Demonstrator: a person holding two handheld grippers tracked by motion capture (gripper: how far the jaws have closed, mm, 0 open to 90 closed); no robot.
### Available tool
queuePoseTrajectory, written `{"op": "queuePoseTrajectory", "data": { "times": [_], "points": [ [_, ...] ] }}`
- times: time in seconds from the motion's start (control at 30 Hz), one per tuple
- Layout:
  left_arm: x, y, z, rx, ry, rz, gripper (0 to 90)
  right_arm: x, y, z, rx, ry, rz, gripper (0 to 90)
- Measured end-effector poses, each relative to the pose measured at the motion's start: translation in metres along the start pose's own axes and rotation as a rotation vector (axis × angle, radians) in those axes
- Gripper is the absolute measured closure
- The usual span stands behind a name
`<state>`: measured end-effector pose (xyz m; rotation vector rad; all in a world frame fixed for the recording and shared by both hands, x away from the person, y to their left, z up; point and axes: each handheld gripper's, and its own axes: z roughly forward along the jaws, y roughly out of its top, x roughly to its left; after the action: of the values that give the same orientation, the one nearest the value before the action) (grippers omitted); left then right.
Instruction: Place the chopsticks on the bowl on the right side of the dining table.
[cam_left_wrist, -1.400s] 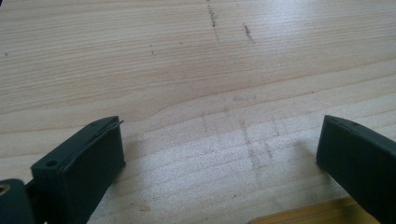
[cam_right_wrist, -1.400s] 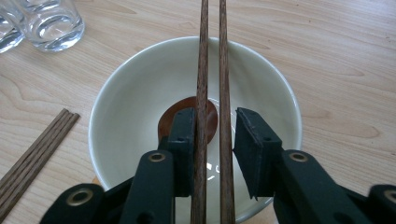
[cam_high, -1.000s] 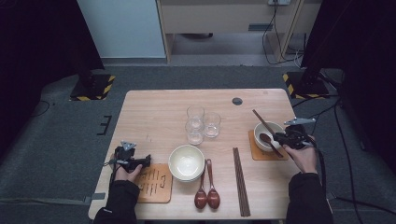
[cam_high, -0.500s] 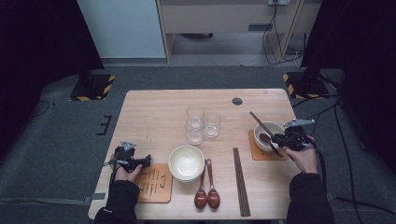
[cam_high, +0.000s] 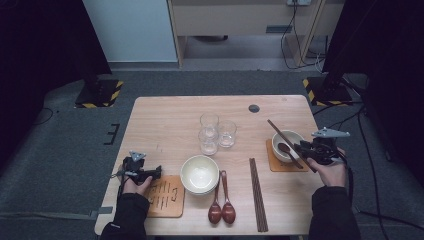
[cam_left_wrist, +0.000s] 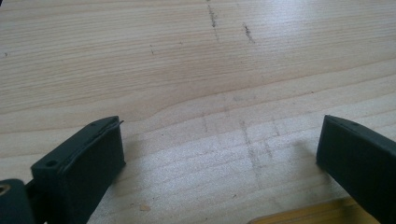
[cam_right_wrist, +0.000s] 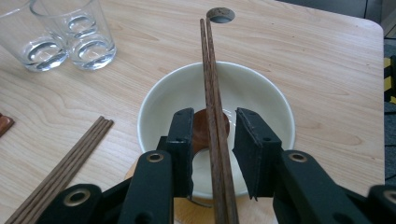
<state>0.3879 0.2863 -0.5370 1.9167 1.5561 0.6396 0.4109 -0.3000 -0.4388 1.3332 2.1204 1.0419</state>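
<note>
Table-setting job, judging by the layout. Right gripper (cam_right_wrist: 212, 140) sits over the small white bowl (cam_high: 288, 141) on the right coaster (cam_high: 274, 159). A pair of chopsticks (cam_right_wrist: 212, 84) lies across that bowl's rim, running between the jaws; in the right gripper view there's a gap on each side of the sticks, so the pads aren't pressing. Jaws have just been opening, with the sticks between them, so I read this as a release, not a grasp. A dark wooden spoon (cam_right_wrist: 205, 128) rests inside the same bowl.

Left gripper (cam_high: 147, 174) rests at the table's near-left corner, jaws spread wide over bare wood in the left gripper view, nothing between them. The corner of the left coaster (cam_left_wrist: 303, 217) shows just beside it.

Progress, as I judge it:
- Right place looks done: coaster, bowl, spoon, chopsticks all together.
- Left place barely started: its coaster (cam_high: 165, 196) is bare.
- Stack of larger bowls (cam_high: 200, 174) sits in the near middle, touching or just beside that coaster (can't tell which).
- Two spoons (cam_high: 222, 202) and a second bundle of chopsticks (cam_high: 258, 192) lie unplaced near the front edge.
- Three glasses (cam_high: 216, 132) clustered mid-table, none assigned.

Roughly half left.
</note>
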Motion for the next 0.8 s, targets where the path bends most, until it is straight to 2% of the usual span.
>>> {"op": "queuePoseTrajectory", "data": {
  "times": [0.17, 0.37, 0.53, 0.8],
  "points": [
    [0.0, 0.0, 0.0, 0.0, 0.0, 0.0, 0.0, 0.004, -0.003, -0.008, -0.007, -0.021, 0.0, 69.4],
    [0.0, 0.0, 0.0, 0.0, 0.0, 0.0, 0.0, 0.006, -0.012, -0.021, -0.018, -0.032, 0.024, 73.1],
    [0.0, 0.0, 0.0, 0.0, 0.0, 0.0, 0.0, 0.007, -0.022, -0.027, 0.001, -0.035, 0.044, 75.9],
    [0.0, 0.0, 0.0, 0.0, 0.0, 0.0, 0.0, 0.01, -0.032, -0.032, 0.024, -0.05, 0.044, 78.8]
  ]
}}
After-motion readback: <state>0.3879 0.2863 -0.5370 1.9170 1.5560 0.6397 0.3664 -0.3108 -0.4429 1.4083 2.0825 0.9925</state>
